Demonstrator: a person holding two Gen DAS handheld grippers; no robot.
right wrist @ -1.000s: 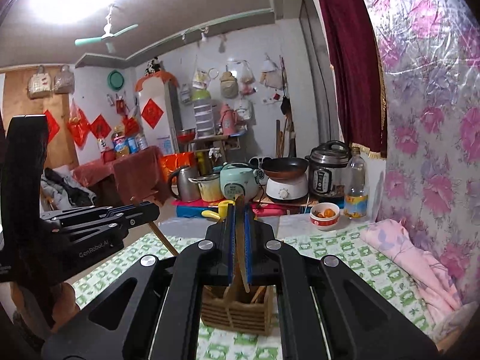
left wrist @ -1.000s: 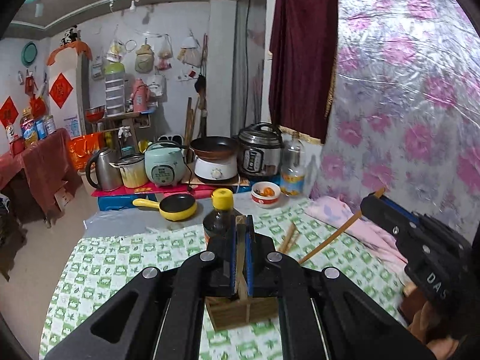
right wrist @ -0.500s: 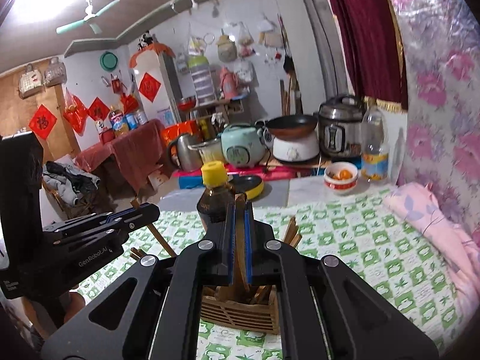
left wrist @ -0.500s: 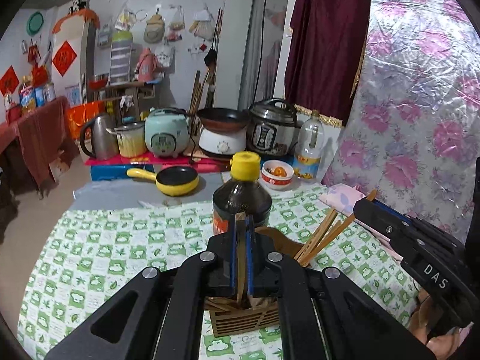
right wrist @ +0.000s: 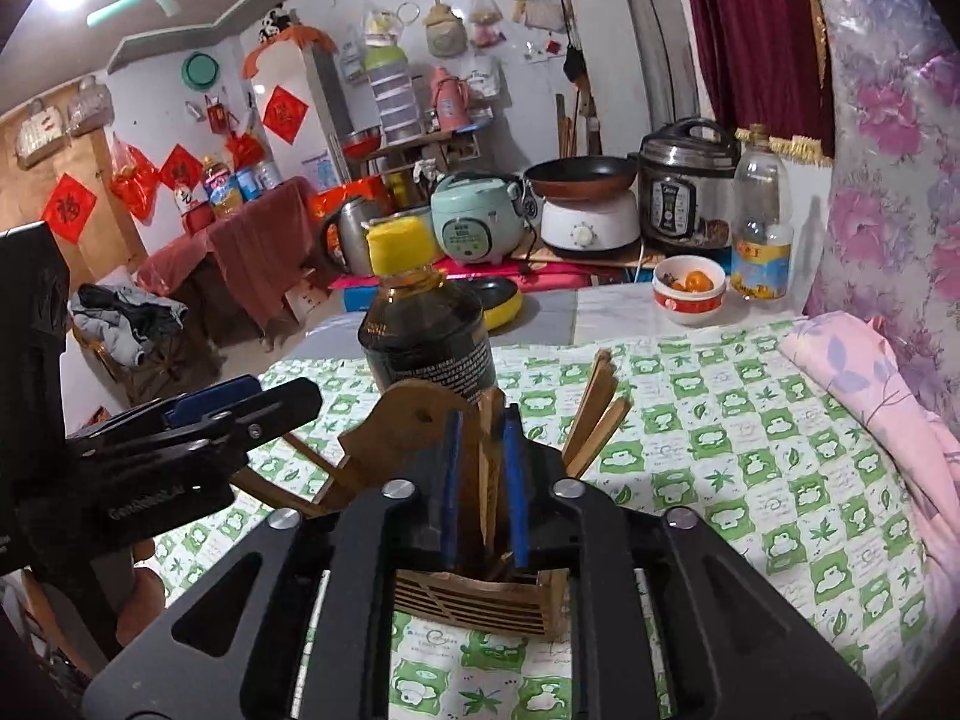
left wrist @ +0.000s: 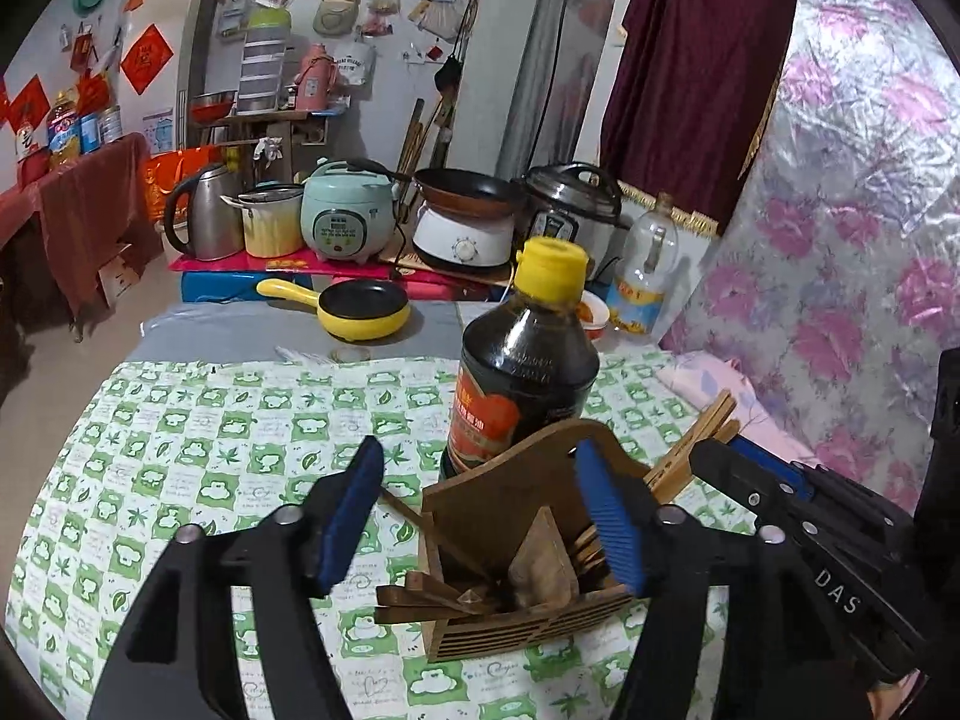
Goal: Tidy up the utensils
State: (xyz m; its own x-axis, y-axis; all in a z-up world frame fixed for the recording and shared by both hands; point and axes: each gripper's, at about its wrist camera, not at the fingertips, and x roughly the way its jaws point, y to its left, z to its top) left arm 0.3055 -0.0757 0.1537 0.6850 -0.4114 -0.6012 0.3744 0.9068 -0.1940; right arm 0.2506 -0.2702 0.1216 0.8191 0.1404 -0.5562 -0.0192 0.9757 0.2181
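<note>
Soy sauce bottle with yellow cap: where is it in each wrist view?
Left wrist: soy sauce bottle right of centre, directly behind the wooden utensil holder.
Right wrist: bottle left of centre, behind the same holder.
Shared landmark: white cooker with dark pan at the back.

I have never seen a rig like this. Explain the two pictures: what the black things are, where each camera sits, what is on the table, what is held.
There is no robot here. A person holds a two-finger gripper in each hand, and each one carries a fisheye camera that looks along its fingers. One picture is from the left gripper and the other from the right gripper. Both are over a wooden holder of chopsticks, which stands on a green checked tablecloth in front of a dark sauce bottle. The left jaws are opening wide and hold nothing. The right jaws are opening, with a wooden stick standing loose between them.
</note>
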